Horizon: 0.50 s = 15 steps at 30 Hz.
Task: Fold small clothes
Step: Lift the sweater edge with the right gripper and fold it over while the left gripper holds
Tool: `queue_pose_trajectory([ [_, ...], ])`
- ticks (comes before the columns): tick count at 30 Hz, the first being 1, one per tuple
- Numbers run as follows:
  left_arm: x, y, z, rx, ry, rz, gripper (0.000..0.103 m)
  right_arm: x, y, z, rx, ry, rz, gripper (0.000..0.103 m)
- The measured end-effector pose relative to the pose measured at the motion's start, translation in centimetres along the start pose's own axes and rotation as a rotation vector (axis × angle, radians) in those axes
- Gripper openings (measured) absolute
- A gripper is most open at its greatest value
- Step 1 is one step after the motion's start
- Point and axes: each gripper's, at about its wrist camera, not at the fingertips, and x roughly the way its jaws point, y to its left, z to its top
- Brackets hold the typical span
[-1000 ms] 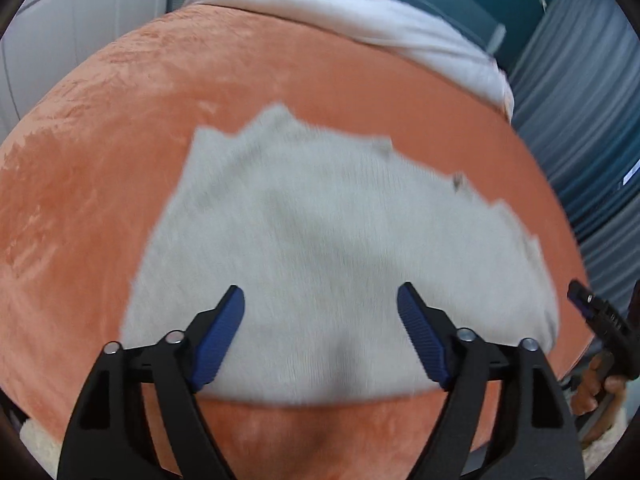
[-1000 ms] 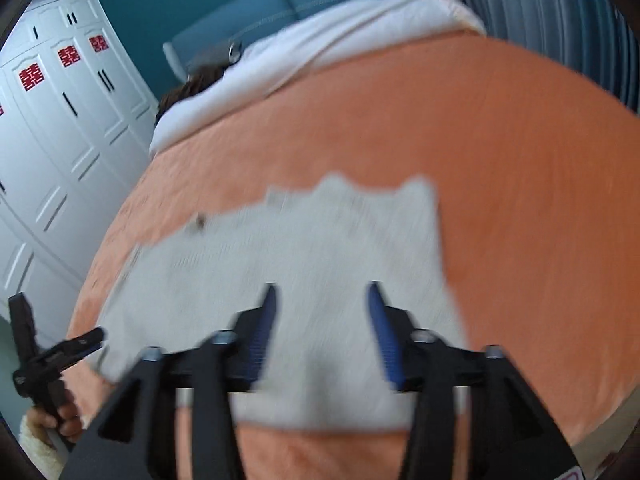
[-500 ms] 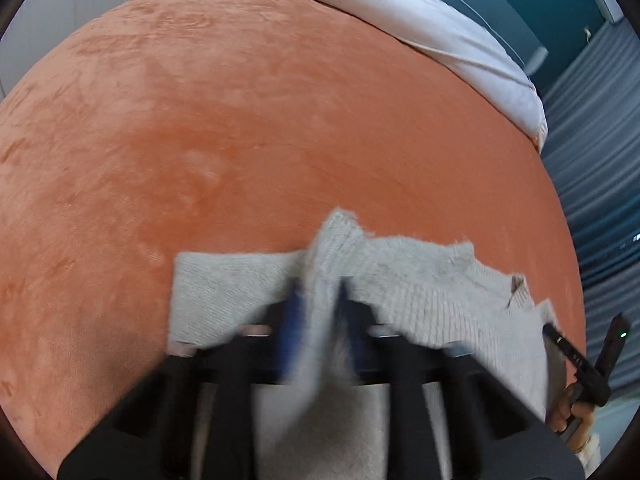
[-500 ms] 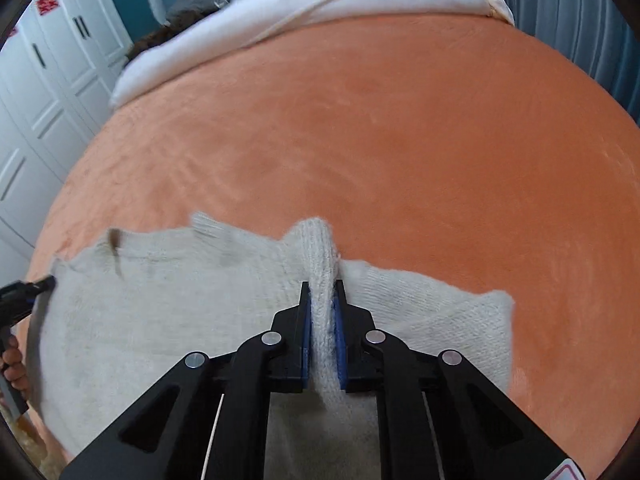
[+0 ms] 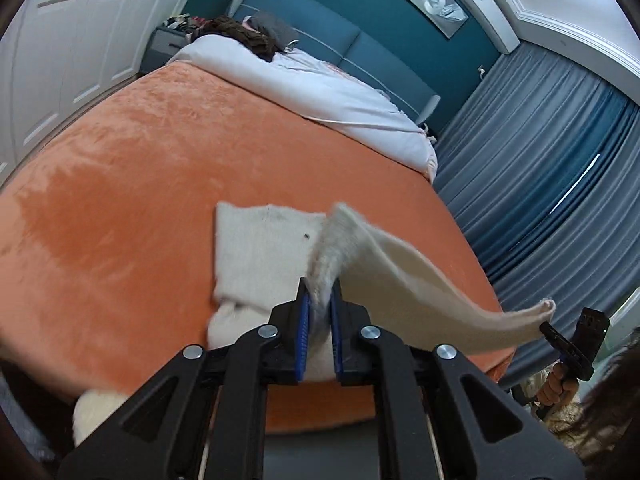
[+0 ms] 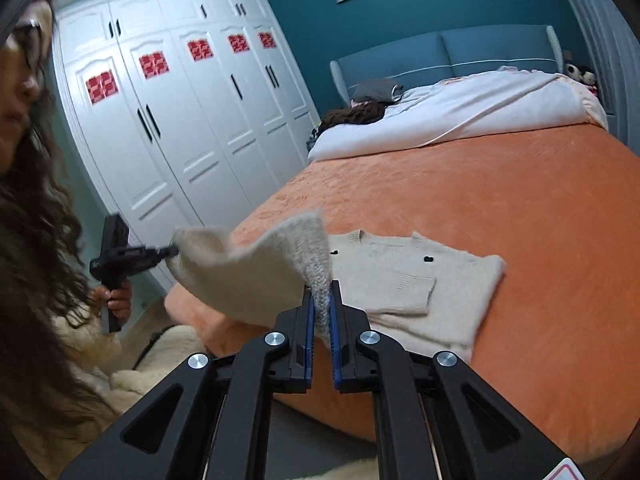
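A cream knit sweater (image 5: 260,256) lies on the orange bedspread (image 5: 140,200), its collar end flat and its near edge lifted. My left gripper (image 5: 320,292) is shut on one end of that raised edge. My right gripper (image 6: 321,292) has the other end between its pads, jaws still closing and pressing the knit. The edge hangs stretched in the air between the two. The flat part of the sweater (image 6: 400,276) shows a folded sleeve and small dark marks. Each view catches the other gripper: the right gripper (image 5: 548,330), the left gripper (image 6: 168,254).
A white duvet (image 5: 320,92) and dark clothes lie at the bed's head. White wardrobe doors (image 6: 180,140) stand on the left, blue-grey curtains (image 5: 540,160) on the right. A person (image 6: 36,240) stands at the foot of the bed beside a fluffy cream throw (image 6: 132,372).
Both grippers went from open over the flat sweater to shut on its near edge. They then rose and pulled back, lifting that edge off the bedspread.
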Motion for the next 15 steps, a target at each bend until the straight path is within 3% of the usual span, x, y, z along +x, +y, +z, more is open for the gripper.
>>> queue_pose_trajectory([
  [4,-0.3,-1.4,1.2,0.038,-0.03,0.044,0.009,-3.1,-0.6,0.8,0.069,-0.196,-0.004,0.0],
  [6,2.2,-1.5,2.7,0.036,-0.031,0.024,0.009,-2.1,-2.6,1.8,0.115,-0.276,-0.036,0.0],
  [7,3.8,-1.5,3.5,0.042,-0.028,0.033,0.009,-0.3,-4.1,2.2,0.144,-0.266,-0.081,0.0],
  [10,8.2,-1.7,5.1,0.057,0.023,0.06,0.008,5.6,-6.7,1.8,0.169,-0.093,-0.231,0.006],
  [12,9.6,-1.9,5.3,0.061,0.049,0.083,0.008,8.7,-4.9,0.1,0.007,0.053,-0.37,0.012],
  [13,9.8,-2.0,5.1,0.069,0.054,0.081,0.008,10.0,-3.5,-1.1,-0.093,0.123,-0.395,0.015],
  [15,9.7,-1.9,4.5,0.077,0.057,0.095,0.008,12.3,-0.3,-4.4,-0.259,0.242,-0.376,0.044],
])
